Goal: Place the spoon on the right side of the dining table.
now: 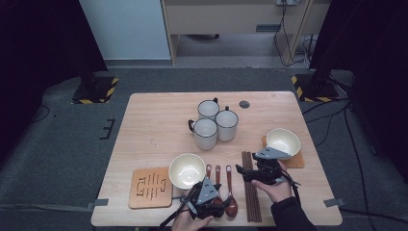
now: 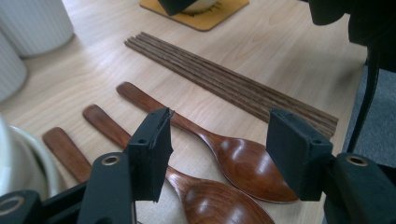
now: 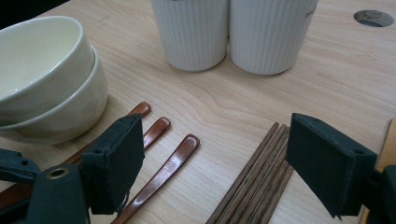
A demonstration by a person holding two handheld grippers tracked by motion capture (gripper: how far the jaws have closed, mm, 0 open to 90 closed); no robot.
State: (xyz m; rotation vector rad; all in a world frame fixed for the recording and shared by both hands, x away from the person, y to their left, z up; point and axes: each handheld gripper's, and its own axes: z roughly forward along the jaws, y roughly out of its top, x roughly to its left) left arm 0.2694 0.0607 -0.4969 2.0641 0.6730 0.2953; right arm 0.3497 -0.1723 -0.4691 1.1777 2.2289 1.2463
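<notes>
Left gripper, fingers open, hovers over the rightmost wooden spoon lying on the worktop. Right gripper, fingers open and empty, hovers above the chopsticks.

We hold a pair of tongs in each hand, both forearms coming in from the near edge. Our left tongs sit low by that edge, gripped from behind by the left hand, their grey three-cornered plate on top and a cable trailing back. Their jaws stand apart with nothing pressed between the pads. Our right tongs lie farther forward, held by the right hand in a dark sleeve, pointing to the left. Their jaws are parted too, gripping nothing.
</notes>
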